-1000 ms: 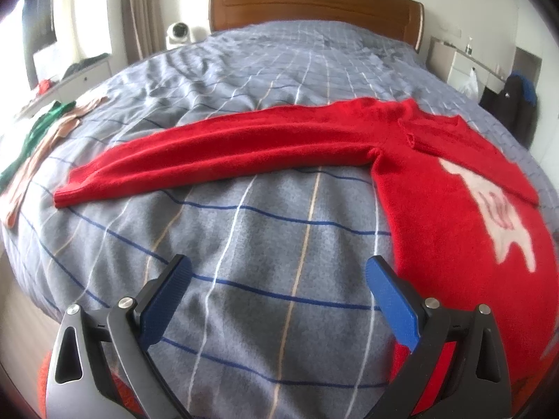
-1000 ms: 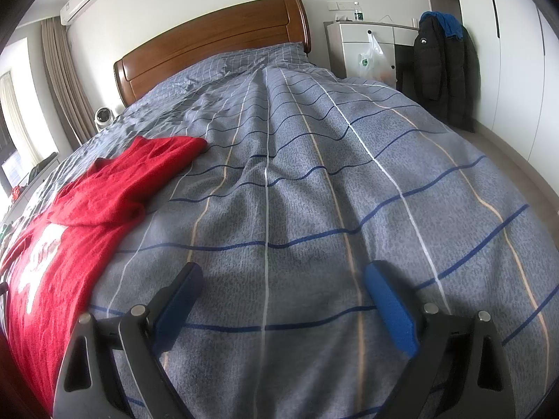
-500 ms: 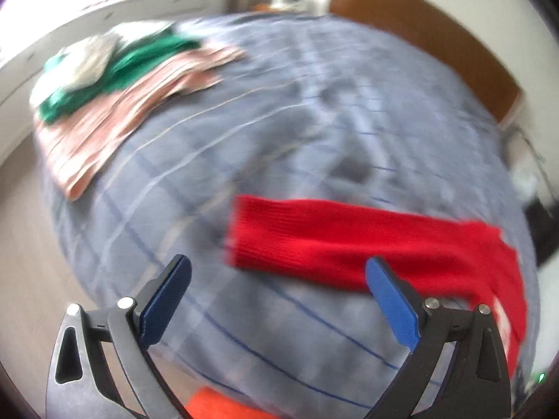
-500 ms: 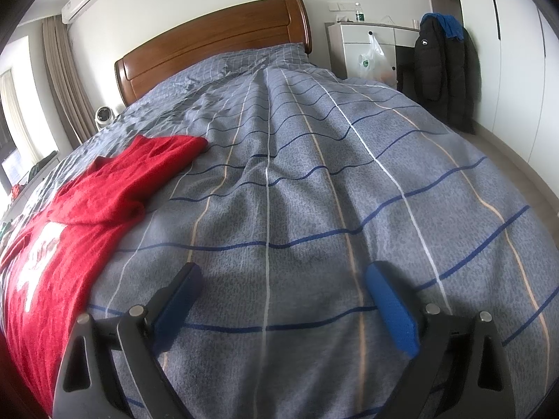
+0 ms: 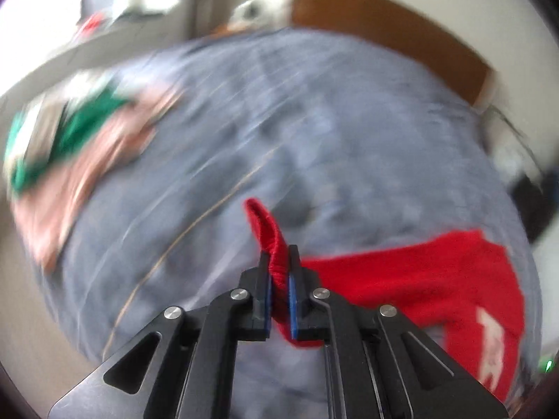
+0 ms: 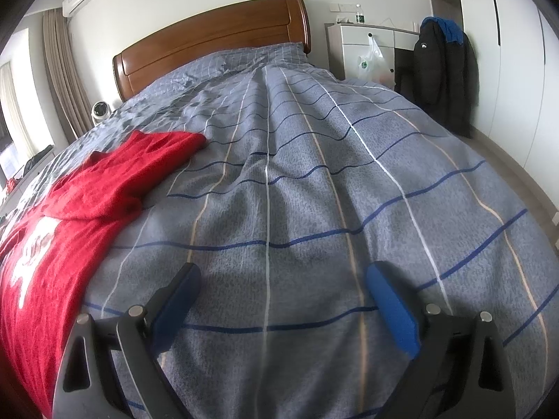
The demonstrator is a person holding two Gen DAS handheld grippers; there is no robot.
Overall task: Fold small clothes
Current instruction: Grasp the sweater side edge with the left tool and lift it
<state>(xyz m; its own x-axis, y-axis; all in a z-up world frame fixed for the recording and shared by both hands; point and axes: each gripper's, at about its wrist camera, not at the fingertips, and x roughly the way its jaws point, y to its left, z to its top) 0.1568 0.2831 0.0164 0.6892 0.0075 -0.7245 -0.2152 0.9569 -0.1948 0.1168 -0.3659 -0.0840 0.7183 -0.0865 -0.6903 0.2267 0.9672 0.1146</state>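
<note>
A red sweater (image 5: 419, 279) with a white print lies spread on the grey-blue checked bed cover (image 5: 314, 122). My left gripper (image 5: 278, 262) is shut on the cuff end of its sleeve (image 5: 265, 223), which stands up between the pads. The left wrist view is blurred. In the right wrist view the sweater (image 6: 70, 216) lies at the left, one sleeve folded over the body. My right gripper (image 6: 283, 300) is open and empty, low over bare bed cover to the sweater's right.
A pile of green, pink and white clothes (image 5: 70, 146) lies at the bed's left edge. A wooden headboard (image 6: 213, 49) stands at the far end. A white cabinet (image 6: 367, 49) and a hung black coat (image 6: 443, 70) stand to the right.
My left gripper swung left to the sleeve end, then shut on the cuff and raised it. The right gripper has stayed still and open.
</note>
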